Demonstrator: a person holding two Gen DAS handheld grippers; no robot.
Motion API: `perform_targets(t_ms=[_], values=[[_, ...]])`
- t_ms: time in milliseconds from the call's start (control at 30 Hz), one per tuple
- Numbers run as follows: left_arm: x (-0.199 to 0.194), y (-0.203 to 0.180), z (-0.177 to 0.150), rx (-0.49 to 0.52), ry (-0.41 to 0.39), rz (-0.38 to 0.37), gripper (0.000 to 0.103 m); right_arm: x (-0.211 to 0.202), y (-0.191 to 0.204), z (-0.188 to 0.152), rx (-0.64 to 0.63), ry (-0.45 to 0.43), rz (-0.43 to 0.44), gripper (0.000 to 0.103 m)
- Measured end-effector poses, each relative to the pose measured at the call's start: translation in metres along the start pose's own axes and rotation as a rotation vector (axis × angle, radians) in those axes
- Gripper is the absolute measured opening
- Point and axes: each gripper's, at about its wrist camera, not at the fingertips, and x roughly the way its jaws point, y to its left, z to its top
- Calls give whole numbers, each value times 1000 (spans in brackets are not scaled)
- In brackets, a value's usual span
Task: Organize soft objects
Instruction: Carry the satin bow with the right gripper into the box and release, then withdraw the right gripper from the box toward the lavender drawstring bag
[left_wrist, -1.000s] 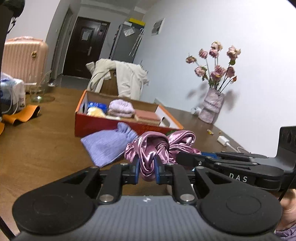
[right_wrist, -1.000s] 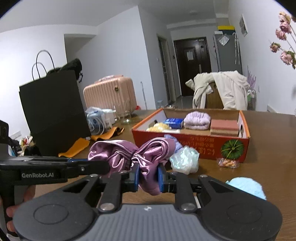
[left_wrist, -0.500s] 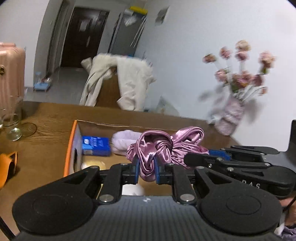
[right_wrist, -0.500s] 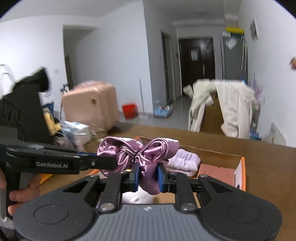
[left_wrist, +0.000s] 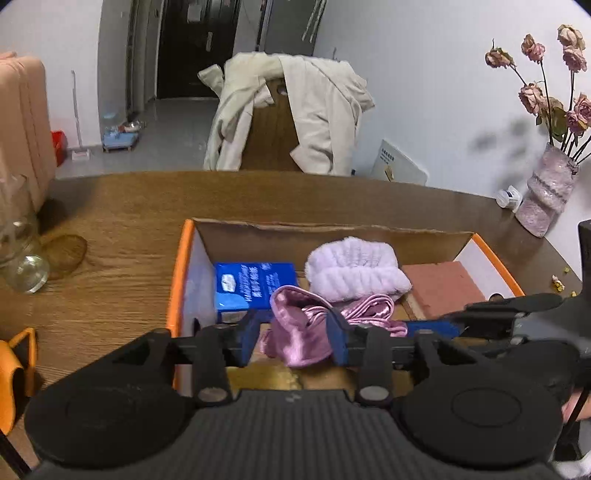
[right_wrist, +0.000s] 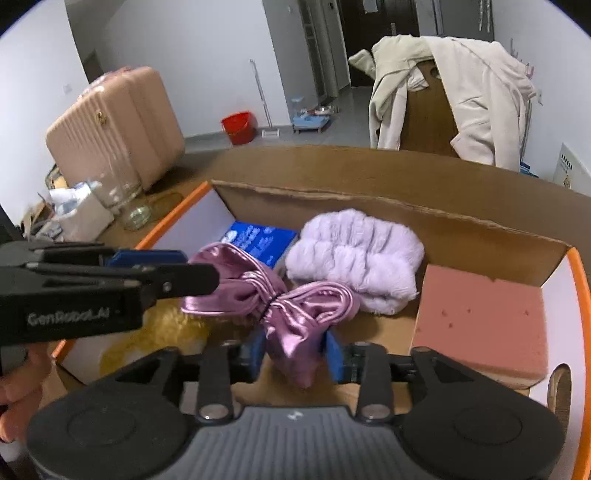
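Observation:
A pink satin bundle (left_wrist: 306, 325) tied at its middle lies between both grippers over the inside of the orange-rimmed cardboard box (left_wrist: 181, 258). My left gripper (left_wrist: 291, 332) has its jaws spread wide with one end of the bundle loose between them. My right gripper (right_wrist: 293, 349) also stands open around the other end (right_wrist: 291, 332). In the box lie a fluffy lilac piece (right_wrist: 354, 262), a blue packet (right_wrist: 258, 240), a pink sponge block (right_wrist: 480, 317) and something yellow (right_wrist: 162, 332).
The box (right_wrist: 406, 206) sits on a brown wooden table (left_wrist: 110, 229). A glass jar (left_wrist: 18, 254) stands at the left, a vase of dried roses (left_wrist: 546, 195) at the right. A chair with a cream coat (left_wrist: 291, 110) stands behind the table.
Both grippers carried the satin bundle from above the table into the box and lowered it. Both jaws have opened and no longer pinch the bundle.

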Motion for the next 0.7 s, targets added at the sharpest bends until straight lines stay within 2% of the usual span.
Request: perform_targets(t_ms=[133, 267, 400, 567, 700], values=[[-34, -2, 3, 16, -41, 5, 48, -35, 2, 6, -17, -55, -31, 47], [-83, -8, 1, 44, -102, 18, 55, -96, 9, 6, -53, -147, -50, 57], [-136, -15, -11, 61, -163, 38, 59, -158, 17, -4, -87, -220, -71, 61], [-205, -27, -40, 74, -269, 74, 75, -228, 27, -41, -126, -292, -104, 69], [-252, -43, -80, 94, -340, 77, 84, -277, 31, -83, -124, -368, -100, 74]])
